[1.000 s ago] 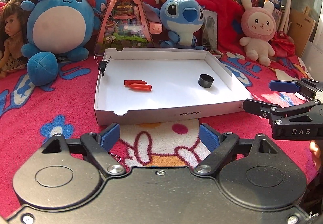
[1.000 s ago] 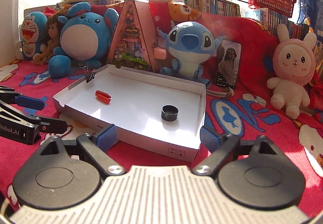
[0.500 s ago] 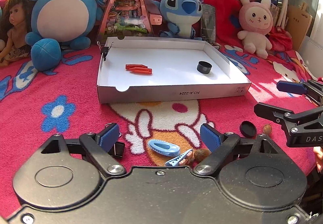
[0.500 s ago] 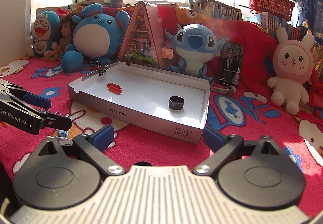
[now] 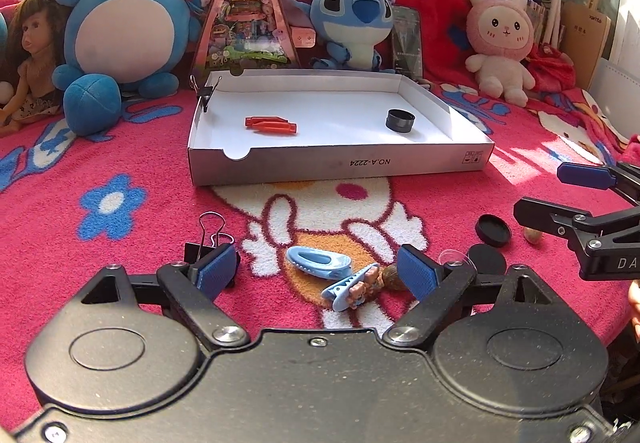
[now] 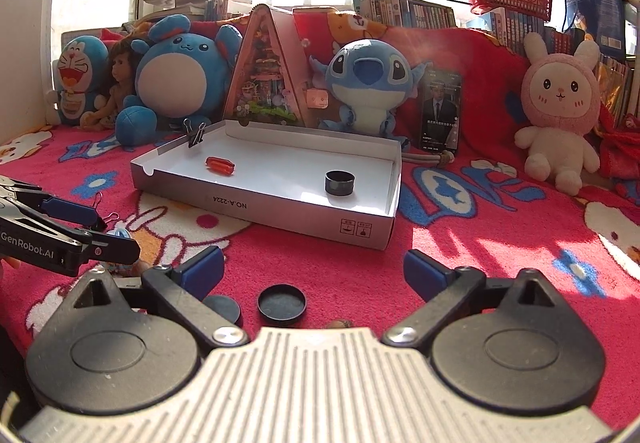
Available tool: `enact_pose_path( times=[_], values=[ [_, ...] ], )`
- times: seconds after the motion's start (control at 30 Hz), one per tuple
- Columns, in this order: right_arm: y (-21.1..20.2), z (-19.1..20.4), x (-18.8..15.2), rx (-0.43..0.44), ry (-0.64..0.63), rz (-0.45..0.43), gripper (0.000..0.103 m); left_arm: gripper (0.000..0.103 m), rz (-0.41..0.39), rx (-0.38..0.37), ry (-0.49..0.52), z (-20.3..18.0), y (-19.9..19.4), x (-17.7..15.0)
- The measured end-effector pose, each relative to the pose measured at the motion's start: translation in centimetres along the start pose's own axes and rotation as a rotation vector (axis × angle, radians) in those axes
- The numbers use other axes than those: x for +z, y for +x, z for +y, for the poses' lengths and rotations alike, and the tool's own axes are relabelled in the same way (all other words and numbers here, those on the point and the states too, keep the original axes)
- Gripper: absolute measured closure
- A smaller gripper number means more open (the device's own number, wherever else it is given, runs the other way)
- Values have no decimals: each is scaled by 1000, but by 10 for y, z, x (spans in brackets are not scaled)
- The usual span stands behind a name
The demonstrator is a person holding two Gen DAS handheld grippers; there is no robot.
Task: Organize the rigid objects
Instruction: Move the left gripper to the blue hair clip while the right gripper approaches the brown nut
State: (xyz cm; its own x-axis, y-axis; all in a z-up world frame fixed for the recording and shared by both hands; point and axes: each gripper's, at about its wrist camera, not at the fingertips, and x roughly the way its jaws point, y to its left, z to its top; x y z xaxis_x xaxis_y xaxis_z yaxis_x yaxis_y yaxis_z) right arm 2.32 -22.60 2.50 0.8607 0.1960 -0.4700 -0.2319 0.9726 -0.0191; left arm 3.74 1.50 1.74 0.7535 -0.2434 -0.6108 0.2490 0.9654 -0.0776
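Observation:
A white cardboard tray [image 5: 320, 163] [image 6: 280, 207] on the red blanket holds an orange clip [image 5: 271, 124] [image 6: 219, 164] and a black ring [image 5: 400, 120] [image 6: 340, 182]. My left gripper [image 5: 316, 273] is open and empty above two blue hair clips [image 5: 318, 262], with a black binder clip [image 5: 208, 243] by its left finger. My right gripper [image 6: 314, 269] is open and empty above a black round lid [image 6: 282, 304] [image 5: 493, 230]. A second black lid [image 6: 224, 307] [image 5: 486, 258] and a nut [image 5: 534, 235] lie beside it.
Plush toys, a doll [image 5: 28, 55], a triangular toy box [image 5: 250, 19] and a phone [image 6: 440, 109] stand behind the tray. A binder clip [image 5: 206, 91] is clamped on the tray's far left corner. Bookshelves line the back.
Both grippers have pulled back from the tray and lowered. The loose clips, lids and nut on the blanket have come into view. Both stay open.

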Motion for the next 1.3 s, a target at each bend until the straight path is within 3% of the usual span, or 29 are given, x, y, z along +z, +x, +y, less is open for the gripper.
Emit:
enact_pose_path(
  times=[0.4, 0.7, 1.07, 1.3],
  values=[
    [-4, -2, -16, -30, 42, 11, 2, 16, -25, 43, -5, 3, -8, -11],
    [-8, -3, -23, -19, 24, 50, 13, 18, -6, 31, -29, 9, -13, -17],
    [-10, -7, -29, -43, 50, 69, 31, 53, 10, 7, -31, 6, -20, -21],
    [-6, -6, -31, -62, 55, 91, 41, 65, 11, 10, -31, 5, -20, -21]
  ],
)
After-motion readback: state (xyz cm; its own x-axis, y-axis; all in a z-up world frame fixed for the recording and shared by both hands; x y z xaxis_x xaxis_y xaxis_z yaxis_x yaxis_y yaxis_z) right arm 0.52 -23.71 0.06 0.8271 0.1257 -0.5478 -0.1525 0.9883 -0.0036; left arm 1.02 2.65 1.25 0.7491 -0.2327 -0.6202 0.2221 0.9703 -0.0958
